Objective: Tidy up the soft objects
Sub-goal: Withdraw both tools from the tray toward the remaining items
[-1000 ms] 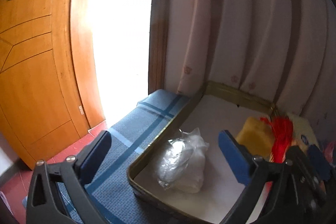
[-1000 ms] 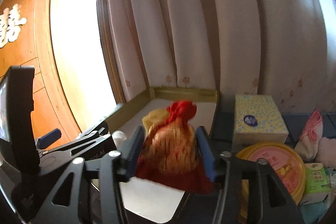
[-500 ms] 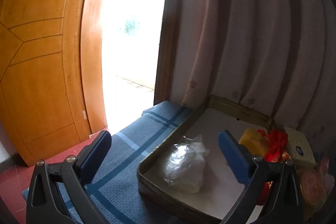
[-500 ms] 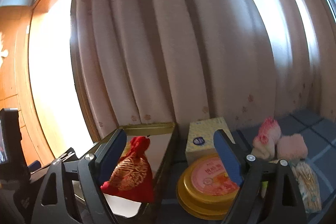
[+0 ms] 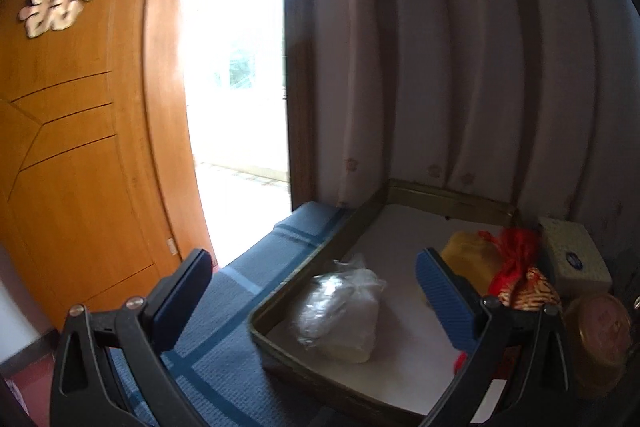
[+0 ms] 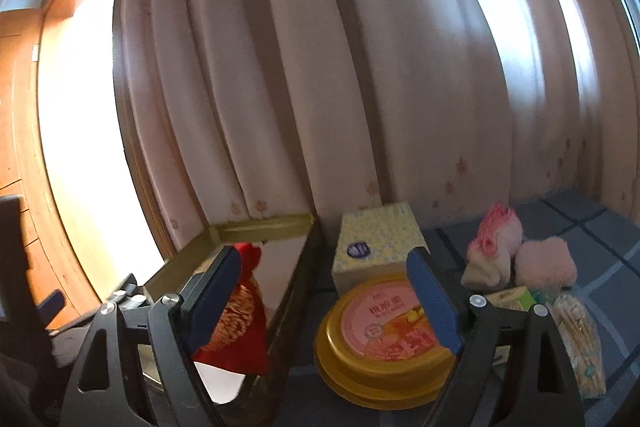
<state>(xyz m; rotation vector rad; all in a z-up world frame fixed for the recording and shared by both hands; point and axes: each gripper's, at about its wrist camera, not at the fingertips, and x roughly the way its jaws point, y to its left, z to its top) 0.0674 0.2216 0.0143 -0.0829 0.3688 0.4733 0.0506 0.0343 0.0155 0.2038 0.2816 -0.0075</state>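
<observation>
A gold-rimmed tray (image 5: 448,193) on the blue cloth holds a clear plastic bag (image 5: 340,311), a yellow soft item (image 5: 466,255) and a red drawstring pouch (image 5: 520,275). The pouch (image 6: 240,323) stands in the tray (image 6: 264,227) in the right wrist view too. My left gripper (image 5: 316,303) is open and empty over the tray's near left corner. My right gripper (image 6: 324,301) is open and empty, raised above a round yellow tin (image 6: 384,343). A pink-and-white soft toy (image 6: 496,243) and a pink fluffy item (image 6: 546,263) lie to the right.
A tissue box (image 6: 376,243) stands beside the tray's right wall. A packet of sticks (image 6: 580,339) and a small green carton (image 6: 514,299) lie at right. Curtains (image 6: 320,67) hang behind. A wooden door (image 5: 72,147) and a bright doorway are at left.
My right gripper has opened and let go of the red pouch, which now stands in the tray. The right gripper has drawn back and swung right. The left gripper has drawn back slightly.
</observation>
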